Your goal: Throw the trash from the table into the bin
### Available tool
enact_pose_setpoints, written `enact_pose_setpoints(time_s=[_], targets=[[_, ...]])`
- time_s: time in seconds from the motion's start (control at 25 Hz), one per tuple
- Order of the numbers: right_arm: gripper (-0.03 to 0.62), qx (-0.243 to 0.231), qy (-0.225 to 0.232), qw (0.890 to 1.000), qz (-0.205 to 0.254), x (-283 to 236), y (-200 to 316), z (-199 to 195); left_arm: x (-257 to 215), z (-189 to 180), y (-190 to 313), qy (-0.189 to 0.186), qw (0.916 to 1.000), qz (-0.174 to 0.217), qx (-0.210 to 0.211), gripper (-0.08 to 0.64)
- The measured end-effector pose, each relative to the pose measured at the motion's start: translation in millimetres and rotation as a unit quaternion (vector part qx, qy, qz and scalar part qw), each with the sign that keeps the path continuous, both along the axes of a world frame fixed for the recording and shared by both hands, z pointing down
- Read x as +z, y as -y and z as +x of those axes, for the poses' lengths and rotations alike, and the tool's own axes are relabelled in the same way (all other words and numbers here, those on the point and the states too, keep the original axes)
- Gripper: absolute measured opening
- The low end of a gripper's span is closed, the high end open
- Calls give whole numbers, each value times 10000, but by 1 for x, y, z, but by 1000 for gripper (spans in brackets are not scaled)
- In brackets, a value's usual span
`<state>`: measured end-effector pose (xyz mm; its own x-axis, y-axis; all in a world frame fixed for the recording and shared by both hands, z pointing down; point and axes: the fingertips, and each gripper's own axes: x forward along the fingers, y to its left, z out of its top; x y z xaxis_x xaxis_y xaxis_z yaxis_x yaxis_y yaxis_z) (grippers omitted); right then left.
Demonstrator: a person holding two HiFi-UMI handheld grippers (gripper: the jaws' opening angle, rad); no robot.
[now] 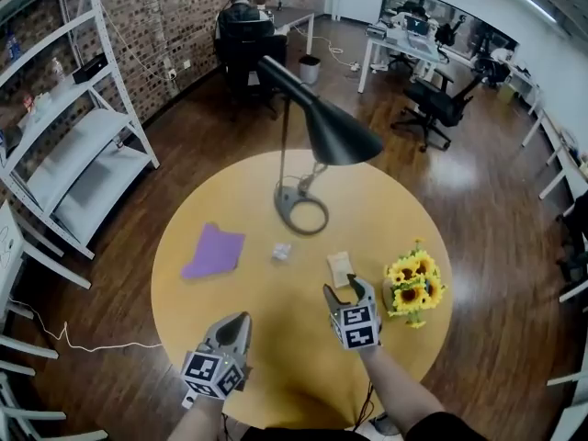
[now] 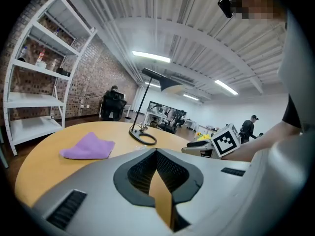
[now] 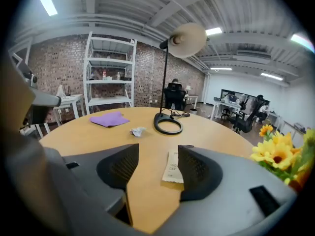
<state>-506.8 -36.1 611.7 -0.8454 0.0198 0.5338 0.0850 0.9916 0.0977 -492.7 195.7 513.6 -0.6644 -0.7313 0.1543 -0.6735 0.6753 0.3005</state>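
Partly seen: slip, flowers, shelves

In the right gripper view, one jaw of the right gripper (image 3: 158, 157) covers the right edge of the paper slip (image 3: 171, 168). The slip's print is too small to read, and the sunflowers (image 3: 280, 151) are cut off by the right edge. In the head view, the distant pale container (image 1: 310, 68) is possibly a bin, and the shelf unit (image 1: 83, 145) runs off the left edge.

Round yellow table (image 1: 285, 333) on dark wood floor (image 1: 478, 191); brick wall (image 1: 184, 16), white shelving (image 1: 83, 145), office desks (image 1: 404, 49), ceiling strip lights (image 2: 151, 57).
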Motion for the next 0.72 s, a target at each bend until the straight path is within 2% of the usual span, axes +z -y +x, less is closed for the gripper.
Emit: enact_pose_setpoints(time_s=[0.08, 0.16, 0.36, 0.4, 0.44, 0.56, 0.72], targets=[[255, 144, -42, 9998, 100, 9, 10, -13, 8, -10, -1, -150, 9999, -73, -5, 0], [308, 313, -156, 9993, 113, 22, 22, -25, 13, -18, -3, -214, 9997, -117, -34, 0], [316, 634, -478, 9968, 61, 57, 49, -50, 27, -19, -9, -436, 9988, -160, -163, 0], [366, 696, -539, 9961, 10, 64, 52, -54, 30, -18, -10, -476, 9986, -173, -165, 0], [388, 768, -600, 9952, -57, 70, 56, -57, 34, -17, -11, -512, 9984, -184, -158, 0], [394, 903, -819, 9922, -255, 89, 62, -62, 42, -13, -15, -621, 9977, -255, -122, 0], [389, 764, -951, 9917, -396, 93, 60, -65, 51, -10, -22, -714, 9968, -322, -165, 0]])
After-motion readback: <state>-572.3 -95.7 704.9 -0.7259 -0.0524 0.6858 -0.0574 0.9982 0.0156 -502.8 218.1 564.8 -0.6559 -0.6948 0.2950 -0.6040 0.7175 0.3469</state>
